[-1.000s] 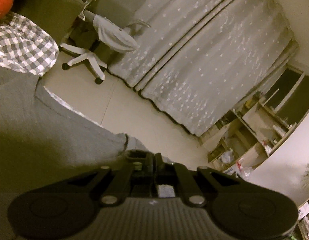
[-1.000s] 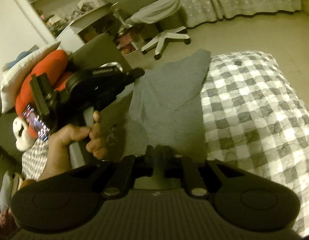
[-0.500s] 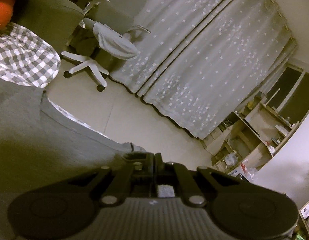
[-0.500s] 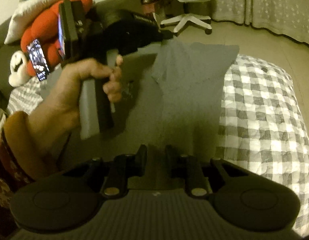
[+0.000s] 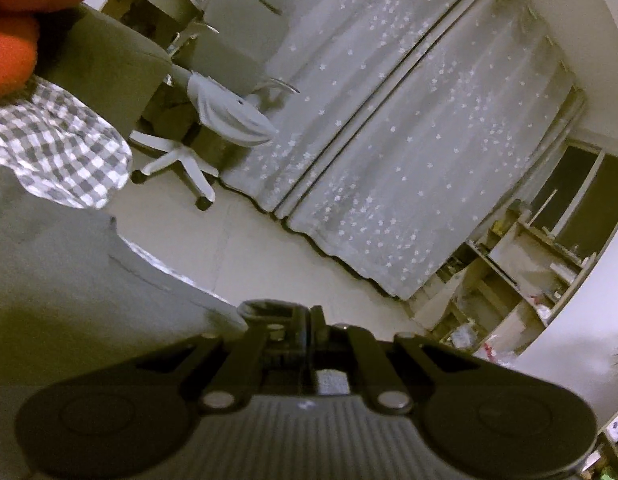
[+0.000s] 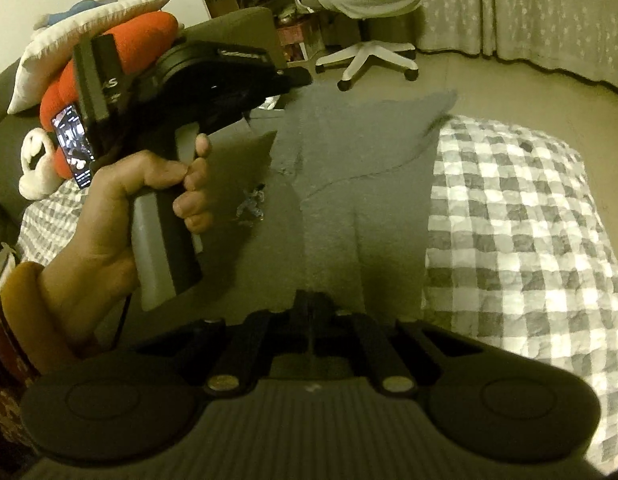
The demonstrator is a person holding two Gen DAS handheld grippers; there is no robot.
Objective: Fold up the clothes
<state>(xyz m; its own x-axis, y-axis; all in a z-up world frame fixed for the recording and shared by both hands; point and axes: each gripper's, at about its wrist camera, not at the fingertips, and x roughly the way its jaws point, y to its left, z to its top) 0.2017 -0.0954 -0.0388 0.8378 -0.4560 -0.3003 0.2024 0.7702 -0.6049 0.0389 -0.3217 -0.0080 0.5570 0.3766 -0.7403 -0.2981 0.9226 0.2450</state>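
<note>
- Grey garment (image 6: 365,184): matt knitted cloth, finely fuzzy.
- Checked bedcover (image 6: 521,232): quilted cloth, puckered, soft-looking.
- Left gripper (image 6: 297,78): matt black plastic body, smooth grey handle.
- Right gripper (image 6: 309,312): matt black plastic, ribbed base, shiny metal rivets.
- Curtains (image 5: 409,128): thin cloth, dotted with pale stars.
- Red plush toy (image 6: 125,52): fleecy.

Red plush toy (image 6: 121,64): partly hidden behind left gripper (image 6: 297,78). Grey garment (image 6: 349,200): near edge covered by right gripper (image 6: 309,304). Shelf contents (image 5: 509,280): too blurred to identify.
</note>
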